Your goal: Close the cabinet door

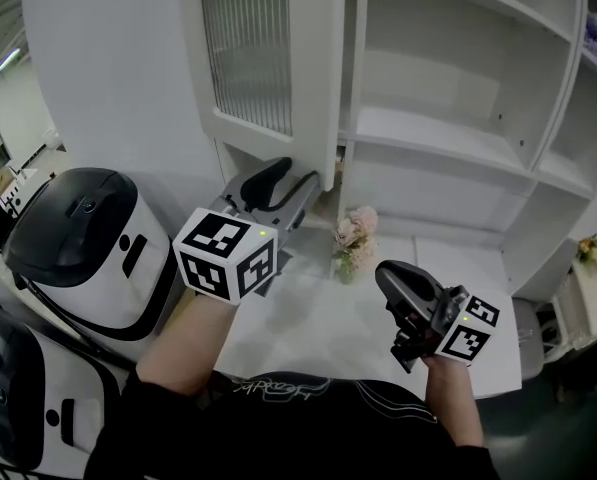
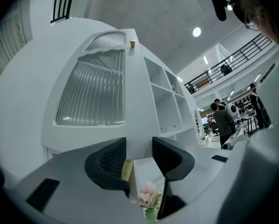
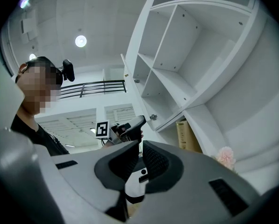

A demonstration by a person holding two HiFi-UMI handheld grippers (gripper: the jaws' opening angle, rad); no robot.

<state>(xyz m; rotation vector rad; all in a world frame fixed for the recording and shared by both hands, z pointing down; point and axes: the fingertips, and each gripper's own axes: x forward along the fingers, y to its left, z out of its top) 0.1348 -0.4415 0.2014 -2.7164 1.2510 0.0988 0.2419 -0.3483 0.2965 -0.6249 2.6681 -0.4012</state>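
Observation:
The white cabinet door [image 1: 318, 88] with a ribbed glass pane [image 1: 248, 48] stands swung open at the left of the cabinet [image 1: 448, 128]. My left gripper [image 1: 303, 183] reaches up to the door's lower free corner. In the left gripper view the jaws [image 2: 139, 153] stand apart, with the door's bottom rail [image 2: 134, 134] filling the gap between them; I see no pad pressing on it. My right gripper [image 1: 393, 280] hangs lower right over the counter, away from the door. In the right gripper view its jaws [image 3: 140, 148] are together with nothing held.
Open white shelves [image 3: 176, 78] fill the cabinet to the right of the door. A small pink flower bunch [image 1: 355, 236] stands on the white counter [image 1: 318, 318] under the door. Two white-and-black machines [image 1: 88, 238] sit at the left. People [image 2: 222, 120] stand far off.

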